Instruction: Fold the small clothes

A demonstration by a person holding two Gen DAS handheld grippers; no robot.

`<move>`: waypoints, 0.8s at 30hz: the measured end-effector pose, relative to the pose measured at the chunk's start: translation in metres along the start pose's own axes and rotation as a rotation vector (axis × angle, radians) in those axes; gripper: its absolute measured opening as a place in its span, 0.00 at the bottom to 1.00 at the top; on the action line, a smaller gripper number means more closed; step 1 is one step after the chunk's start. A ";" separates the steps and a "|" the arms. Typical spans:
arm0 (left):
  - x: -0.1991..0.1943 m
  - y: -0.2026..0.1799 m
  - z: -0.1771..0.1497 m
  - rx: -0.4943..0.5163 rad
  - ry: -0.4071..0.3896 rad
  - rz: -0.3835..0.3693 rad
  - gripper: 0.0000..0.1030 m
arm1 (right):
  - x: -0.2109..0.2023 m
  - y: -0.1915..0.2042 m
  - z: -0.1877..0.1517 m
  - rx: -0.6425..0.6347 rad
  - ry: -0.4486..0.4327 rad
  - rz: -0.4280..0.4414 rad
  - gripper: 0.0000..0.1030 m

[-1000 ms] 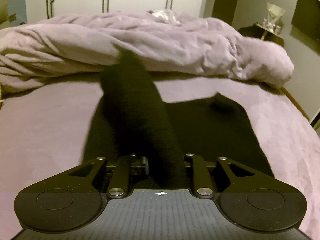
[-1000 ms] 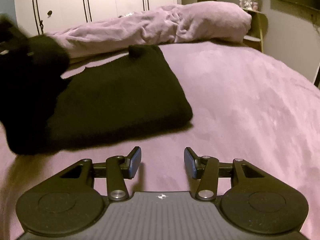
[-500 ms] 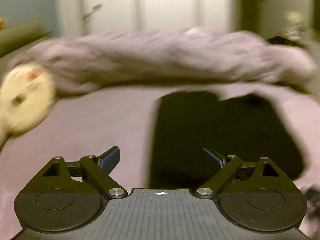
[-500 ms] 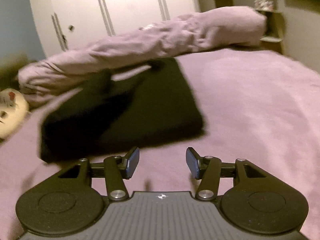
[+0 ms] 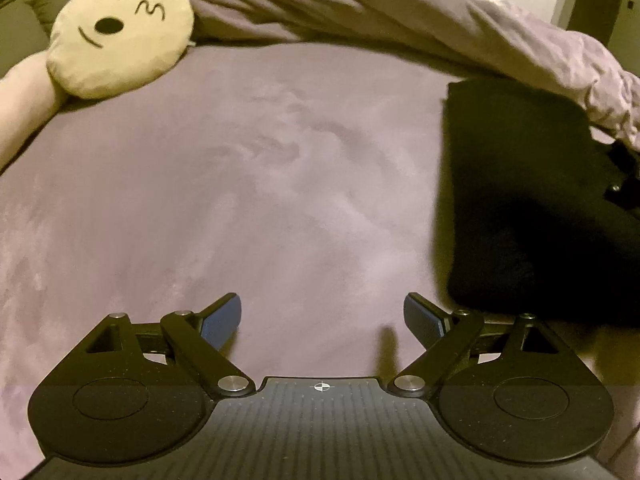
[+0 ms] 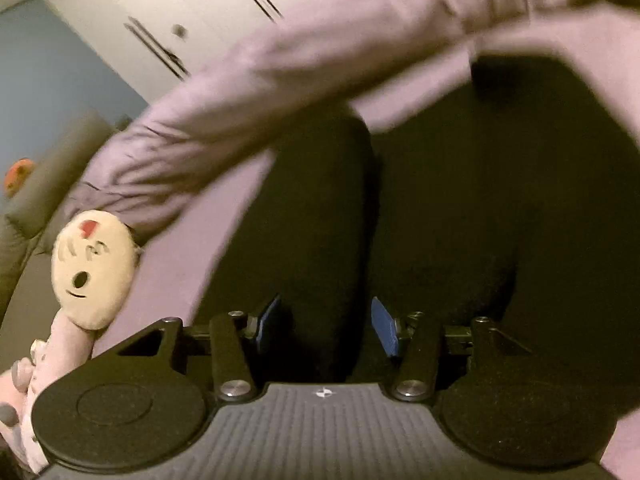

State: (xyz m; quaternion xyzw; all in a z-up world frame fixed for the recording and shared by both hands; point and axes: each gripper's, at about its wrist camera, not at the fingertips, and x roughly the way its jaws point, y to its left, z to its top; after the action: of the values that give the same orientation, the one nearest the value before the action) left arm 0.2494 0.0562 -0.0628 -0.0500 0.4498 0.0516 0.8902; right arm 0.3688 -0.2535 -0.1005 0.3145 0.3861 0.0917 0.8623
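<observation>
A black garment lies folded on the purple bed at the right of the left wrist view. My left gripper is open and empty over bare bedspread, left of the garment. In the right wrist view the black garment fills the middle. My right gripper is tilted and sits right over it, with a fold of black cloth between its open blue-padded fingers. The view is blurred. The right gripper's body shows at the far right edge of the left wrist view.
A cream emoji cushion lies at the bed's far left, also in the right wrist view. A rumpled lilac duvet runs along the back. White wardrobe doors stand behind. The purple bedspread stretches left of the garment.
My left gripper let go of the black cloth, opened and swung left away from the garment. My right gripper moved in over the garment and tilted; cloth now lies between its fingers.
</observation>
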 end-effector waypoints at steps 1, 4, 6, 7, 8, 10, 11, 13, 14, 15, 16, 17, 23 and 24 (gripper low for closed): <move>0.000 0.003 -0.001 -0.002 0.001 0.002 0.90 | 0.002 0.001 0.000 0.000 -0.011 0.018 0.46; 0.005 0.004 -0.002 -0.004 0.018 0.014 0.90 | 0.006 0.004 0.001 -0.009 -0.021 0.037 0.25; 0.009 0.005 -0.003 -0.016 0.035 0.015 0.90 | 0.003 0.008 0.001 -0.056 -0.048 0.022 0.14; 0.009 0.005 -0.004 -0.021 0.040 0.010 0.90 | -0.005 0.013 0.002 -0.117 -0.082 -0.005 0.14; 0.008 0.005 -0.004 -0.021 0.041 0.006 0.90 | -0.018 0.021 0.000 -0.192 -0.132 -0.029 0.12; 0.005 0.004 -0.003 -0.008 0.030 0.003 0.90 | -0.051 0.028 -0.001 -0.279 -0.253 -0.047 0.11; 0.004 0.003 -0.002 -0.002 0.022 0.006 0.91 | -0.062 0.025 -0.003 -0.287 -0.289 -0.063 0.11; 0.006 -0.002 0.000 0.001 0.014 0.008 0.91 | -0.067 0.013 -0.004 -0.313 -0.302 -0.155 0.11; 0.008 -0.006 0.002 0.000 0.021 0.006 0.91 | -0.062 0.002 -0.007 -0.311 -0.293 -0.246 0.03; 0.011 -0.010 0.002 0.001 0.027 0.001 0.91 | -0.053 -0.011 -0.007 -0.300 -0.254 -0.328 0.00; 0.012 -0.015 0.003 0.001 0.032 -0.009 0.91 | -0.040 -0.024 -0.008 -0.277 -0.188 -0.375 0.00; 0.014 -0.020 0.003 0.003 0.036 -0.021 0.91 | -0.040 -0.039 -0.012 -0.247 -0.176 -0.342 0.00; 0.026 -0.041 0.004 0.035 0.046 -0.049 0.91 | -0.082 -0.061 -0.004 -0.096 -0.232 -0.135 0.45; 0.027 -0.041 0.004 0.028 0.050 -0.043 0.91 | -0.085 -0.066 -0.001 -0.051 -0.225 -0.095 0.46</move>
State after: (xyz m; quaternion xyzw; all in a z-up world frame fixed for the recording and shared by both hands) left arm 0.2746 0.0176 -0.0806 -0.0485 0.4714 0.0250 0.8802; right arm 0.3044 -0.3389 -0.0898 0.2821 0.2991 0.0247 0.9113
